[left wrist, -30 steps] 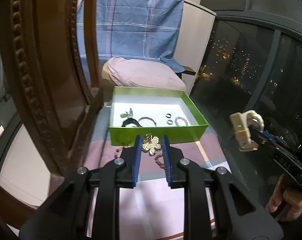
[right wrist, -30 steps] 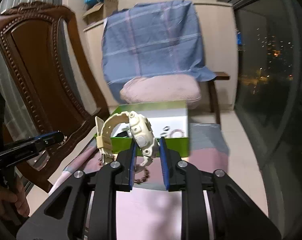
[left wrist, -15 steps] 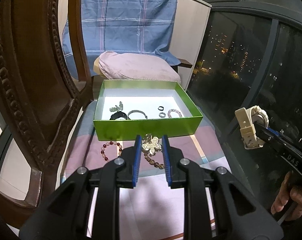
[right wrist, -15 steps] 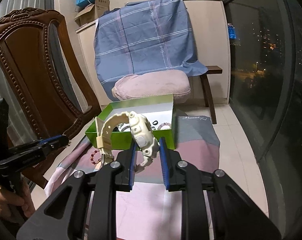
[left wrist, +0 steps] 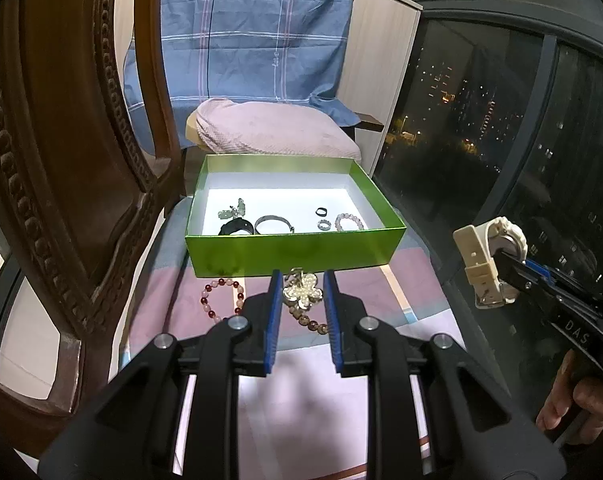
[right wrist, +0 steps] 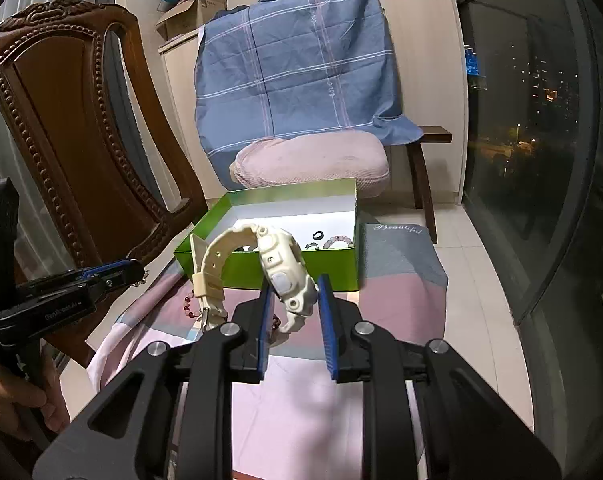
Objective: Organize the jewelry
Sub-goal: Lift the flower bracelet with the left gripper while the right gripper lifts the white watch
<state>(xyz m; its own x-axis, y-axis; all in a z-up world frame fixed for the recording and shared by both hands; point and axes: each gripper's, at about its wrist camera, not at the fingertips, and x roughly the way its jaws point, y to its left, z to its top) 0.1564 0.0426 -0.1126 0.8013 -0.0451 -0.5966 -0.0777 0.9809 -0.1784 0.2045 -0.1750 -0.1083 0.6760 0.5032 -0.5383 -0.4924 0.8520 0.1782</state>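
At the near edge of the left wrist view: left tool (left wrist: 301, 292) pinching a gold flower-shaped brooch set with pearls (left wrist: 303, 295), pads narrow, carried in air short of the box. At the near edge of the right wrist view: right tool (right wrist: 293, 292) clamped on the case of a cream plastic wristwatch (right wrist: 279, 272), strap arching off to the left.

Below, on the pink-and-grey striped cloth (left wrist: 381, 288): a red-and-pink bead bracelet (left wrist: 221, 296), not yet collected. Under the brooch, a brown bead strand (left wrist: 311, 322); cannot tell whether hanging from it or lying on the cloth.

Beyond: open green cardboard box with white floor (left wrist: 293, 248), already holding a black ring (left wrist: 321, 211), a pale bead bracelet (left wrist: 348, 222), a silver bangle (left wrist: 271, 222) and smaller pieces.

Change over the last second: pulled back from the box, whole box and the cloth before it now in frame; then held steady. Both grips unchanged. Judged: two pieces lifted and ready, drop into the box pending.

Brooch readable from the left camera only; from the right, just that tool's side profile. Watch case detail from the right camera only.
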